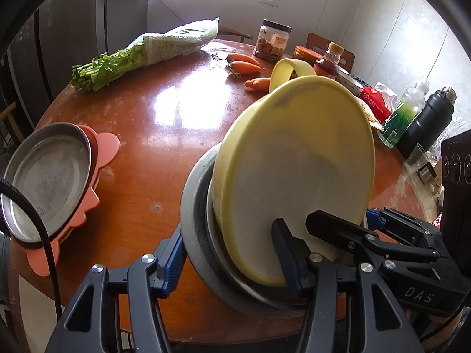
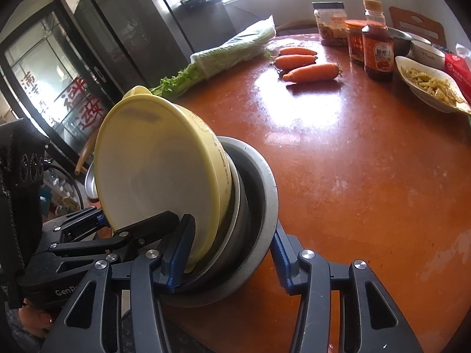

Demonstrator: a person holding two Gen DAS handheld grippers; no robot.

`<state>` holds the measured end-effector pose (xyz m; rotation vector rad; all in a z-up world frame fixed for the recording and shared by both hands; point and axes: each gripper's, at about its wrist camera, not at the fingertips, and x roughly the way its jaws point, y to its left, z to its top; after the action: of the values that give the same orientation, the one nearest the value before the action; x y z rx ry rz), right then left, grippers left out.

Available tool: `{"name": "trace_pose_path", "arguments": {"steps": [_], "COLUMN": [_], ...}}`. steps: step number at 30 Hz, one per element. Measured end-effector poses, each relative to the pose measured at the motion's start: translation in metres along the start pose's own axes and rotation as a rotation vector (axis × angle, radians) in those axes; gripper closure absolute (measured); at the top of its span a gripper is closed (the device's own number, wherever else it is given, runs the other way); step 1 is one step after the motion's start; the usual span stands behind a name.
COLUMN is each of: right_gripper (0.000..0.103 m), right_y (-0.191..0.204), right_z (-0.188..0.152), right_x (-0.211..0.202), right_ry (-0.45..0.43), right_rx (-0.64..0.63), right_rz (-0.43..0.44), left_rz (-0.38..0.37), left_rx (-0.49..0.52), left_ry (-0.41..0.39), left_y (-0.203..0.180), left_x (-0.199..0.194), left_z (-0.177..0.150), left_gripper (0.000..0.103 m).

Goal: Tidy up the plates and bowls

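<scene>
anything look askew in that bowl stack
Yes: the yellow plastic bowl sits steeply tilted in the nested grey metal bowls, not seated flat, while both tools grip the stack's edge.

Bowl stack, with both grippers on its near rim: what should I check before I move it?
1. Left gripper grip: one finger inside the yellow bowl, one outside the gray bowl. Ok.
2. Right gripper grip: same straddle on the bowl stack. Ok.
3. Stack level: its mouth tips toward the grippers. Not ok.
4. Yellow bowl seated in the nest: it rides high and I can't see its base. Cannot tell.
5. Stack resting on the table: underside hidden. Cannot tell.
6. Path ahead: bare tabletop, with the carrots well beyond. Ok.
</scene>
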<state>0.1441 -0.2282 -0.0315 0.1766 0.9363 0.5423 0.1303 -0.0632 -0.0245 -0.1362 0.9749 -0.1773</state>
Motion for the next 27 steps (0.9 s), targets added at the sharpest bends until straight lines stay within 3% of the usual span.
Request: {"name": "trace_pose_path", "arguments": {"steps": [27], "right_gripper": [0.052], "right_y": [0.033], "right_z": [0.044], "right_x": [-0.016], "right_ry": [-0.053], "right_rx": [-0.051], "right_rz": [0.02], "left_rz": [0.019], "left_rx": [-0.002], "left_ry": [-0.071], "left_y": [0.013], "left_x": [-0.042], "left_z": [0.039], "left_gripper": [0.047]}}
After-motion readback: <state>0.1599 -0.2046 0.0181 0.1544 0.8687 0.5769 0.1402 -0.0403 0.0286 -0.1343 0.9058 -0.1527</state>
